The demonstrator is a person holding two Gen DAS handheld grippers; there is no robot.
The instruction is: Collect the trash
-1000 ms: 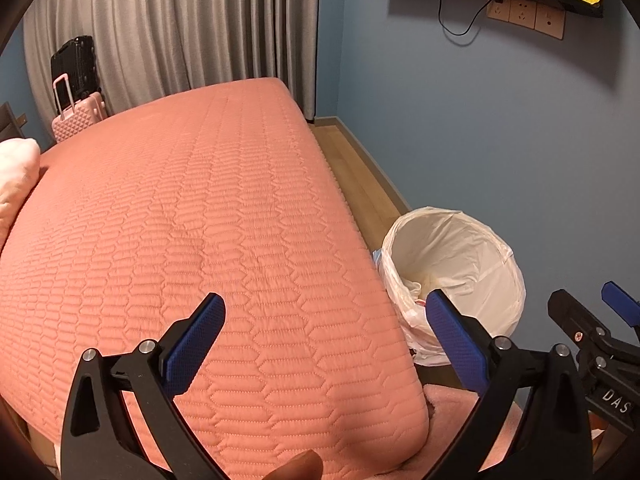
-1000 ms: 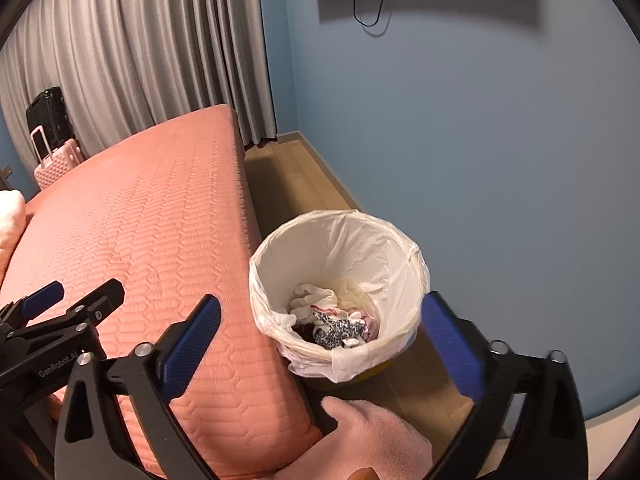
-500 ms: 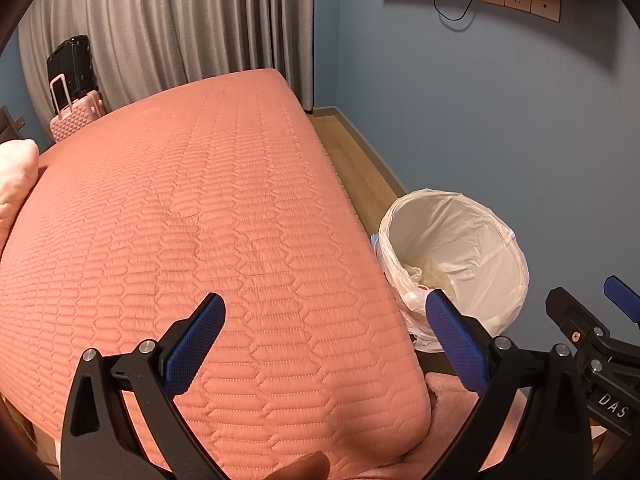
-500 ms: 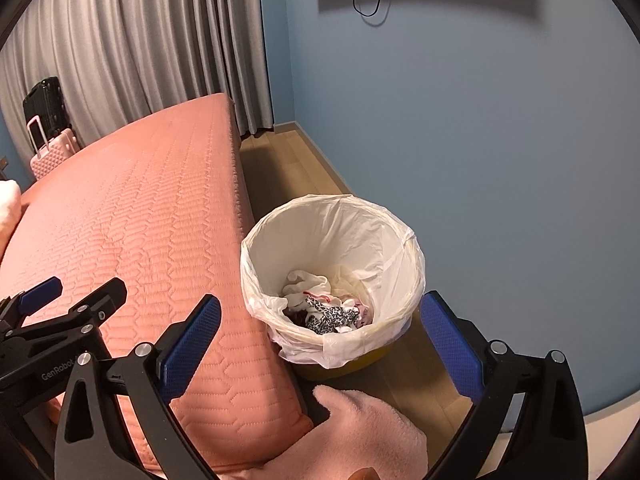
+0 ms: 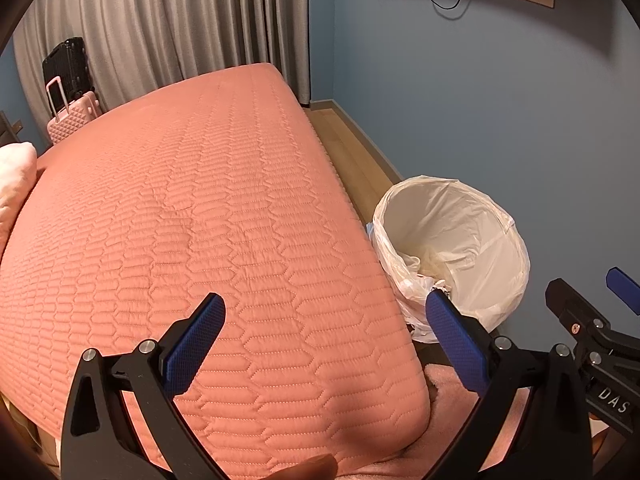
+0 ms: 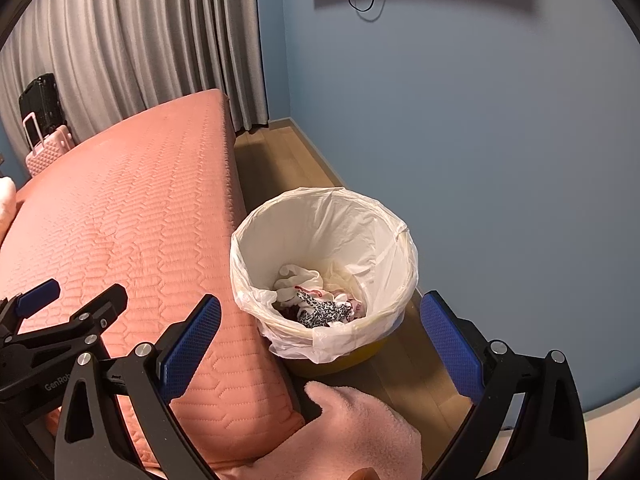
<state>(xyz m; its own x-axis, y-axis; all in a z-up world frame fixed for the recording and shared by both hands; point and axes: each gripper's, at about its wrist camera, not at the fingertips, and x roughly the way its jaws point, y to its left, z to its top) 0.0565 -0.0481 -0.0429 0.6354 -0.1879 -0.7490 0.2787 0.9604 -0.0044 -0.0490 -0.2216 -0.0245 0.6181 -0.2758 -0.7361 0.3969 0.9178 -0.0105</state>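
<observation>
Hovering wide open and empty — left gripper (image 5: 326, 336), right gripper (image 6: 320, 334) above trash bin (image 6: 396, 236)

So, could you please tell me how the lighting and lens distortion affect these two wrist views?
Left wrist view: warm, dim room light; the fisheye bulges the bed and black vignette fills the corners; the bin interior is partly hidden by the bed edge. Right wrist view: sharper look into the bin, soft shadow on the floor beside the bed, curtains bowed by the lens.

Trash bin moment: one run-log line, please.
left claw: open, empty | right claw: open, empty | trash bin: lined, holds crumpled trash | beside bed
</observation>
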